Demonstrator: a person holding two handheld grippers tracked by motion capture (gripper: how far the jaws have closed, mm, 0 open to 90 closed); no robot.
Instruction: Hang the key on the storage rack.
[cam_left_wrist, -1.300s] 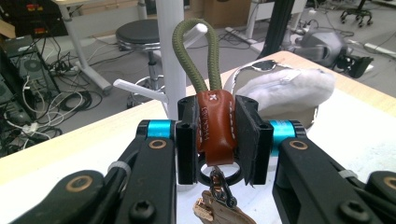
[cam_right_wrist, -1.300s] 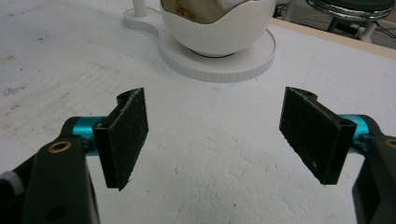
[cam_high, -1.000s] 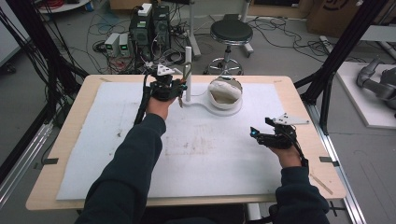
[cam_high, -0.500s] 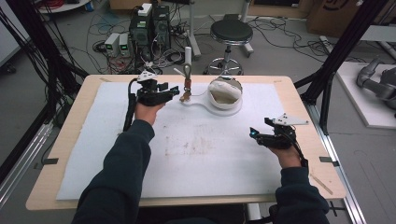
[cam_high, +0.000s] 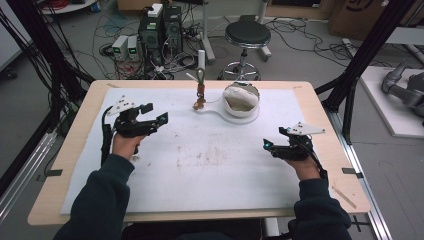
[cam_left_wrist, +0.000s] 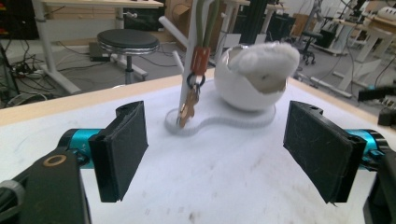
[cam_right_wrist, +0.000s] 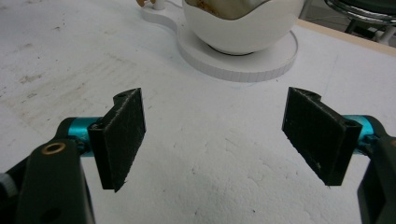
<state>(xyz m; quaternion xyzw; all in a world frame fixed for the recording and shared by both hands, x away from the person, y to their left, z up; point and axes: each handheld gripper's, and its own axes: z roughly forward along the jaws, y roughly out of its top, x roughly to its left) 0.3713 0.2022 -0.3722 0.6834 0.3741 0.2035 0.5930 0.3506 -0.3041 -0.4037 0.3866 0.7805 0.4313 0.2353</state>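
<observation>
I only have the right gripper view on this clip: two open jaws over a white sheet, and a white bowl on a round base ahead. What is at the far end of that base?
Observer: A thin white post stands there, and a key hangs beside it from an orange tag on cords.
Operator: Is the left gripper near it?
Observer: No. In the high view the left gripper sits apart from the post, to its left, jaws wide open.
Operator: Anything in the bowl?
Observer: The left gripper view shows something white and fluffy bulging over the rim of the bowl.
</observation>
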